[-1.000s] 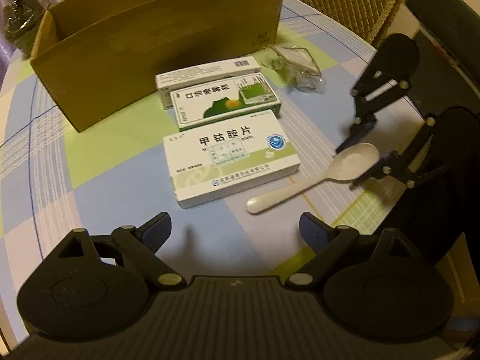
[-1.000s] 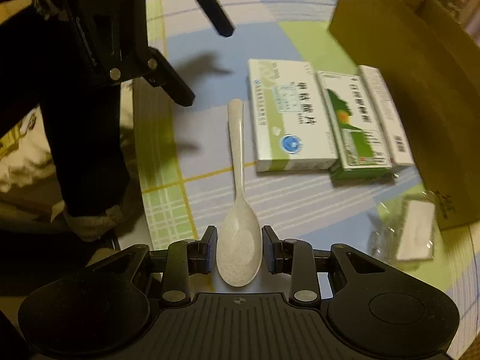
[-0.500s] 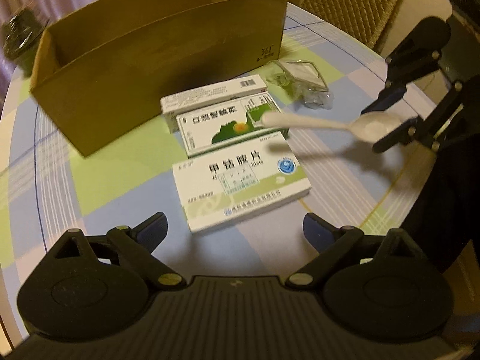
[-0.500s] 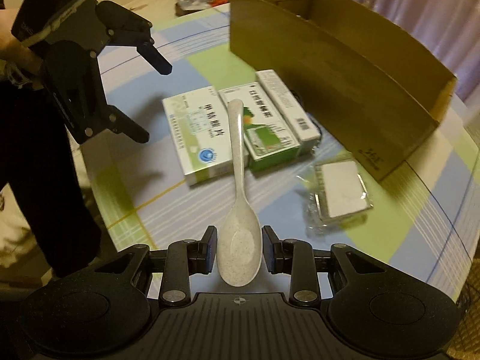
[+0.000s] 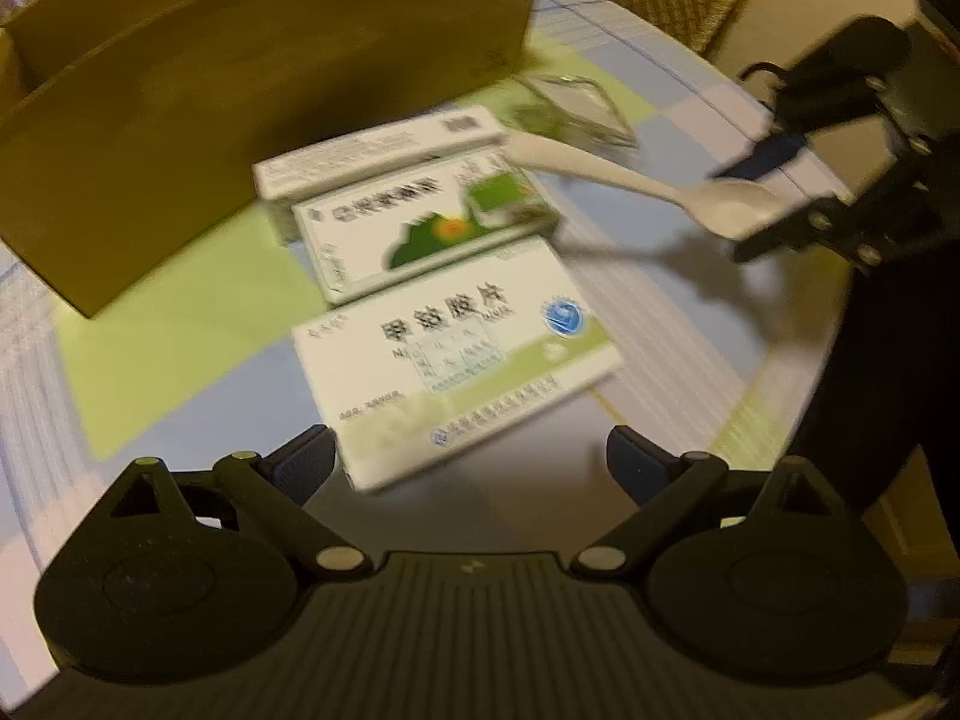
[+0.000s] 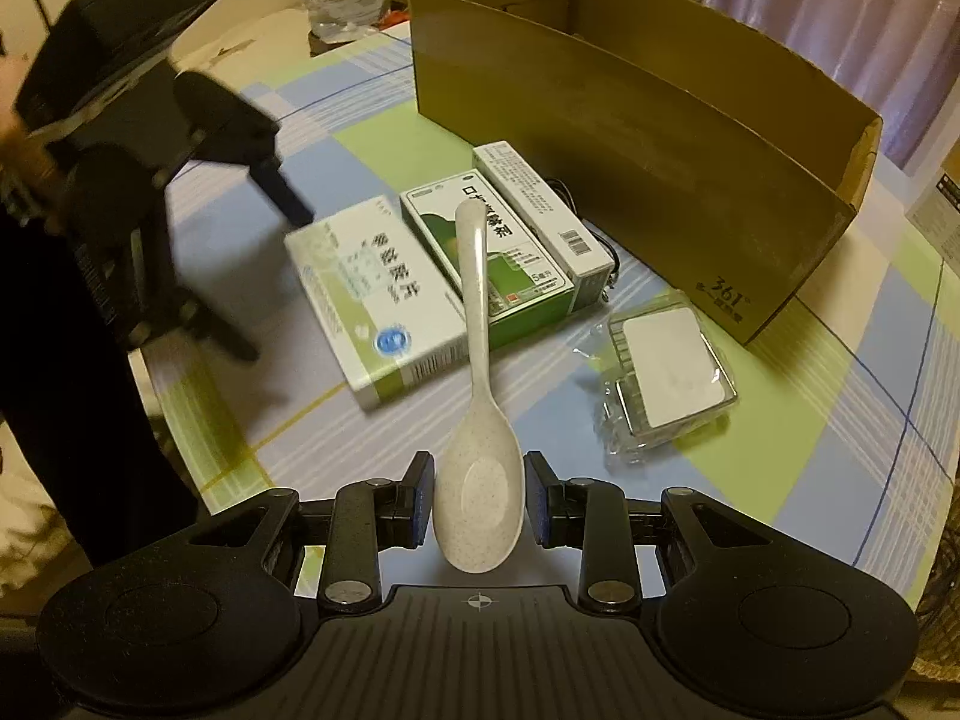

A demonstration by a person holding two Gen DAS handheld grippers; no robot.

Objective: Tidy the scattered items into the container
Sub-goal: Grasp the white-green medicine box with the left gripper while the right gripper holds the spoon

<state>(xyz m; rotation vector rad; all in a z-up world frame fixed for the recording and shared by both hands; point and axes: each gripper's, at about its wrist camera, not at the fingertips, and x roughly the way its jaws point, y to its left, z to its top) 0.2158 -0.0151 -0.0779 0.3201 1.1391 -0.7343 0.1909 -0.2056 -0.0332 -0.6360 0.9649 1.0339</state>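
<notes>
Right wrist view: we have the white spoon clamped by its bowl in the right gripper, pads on either side of the bowl, handle running straight ahead and away from us. Spoon is off the table. Cardboard box, open at the top, lies ahead and to the right of this gripper, its long wall slanting across our line; the handle points at the near wall, not over the rim, so we judge a lift and a swing right come first.

Between spoon and box, below the handle: three medicine cartons side by side. Large white carton nearest the left gripper, green carton in the middle, narrow carton closest to the box wall. Clear plastic pack sits to the right, just short of the box corner.

Left wrist view, blurred: left gripper spread wide, nothing between its fingers, the large white carton directly ahead, long axis crosswise to the fingers. Its near edge seems to reach between the fingertips, though the blur leaves contact uncertain.
</notes>
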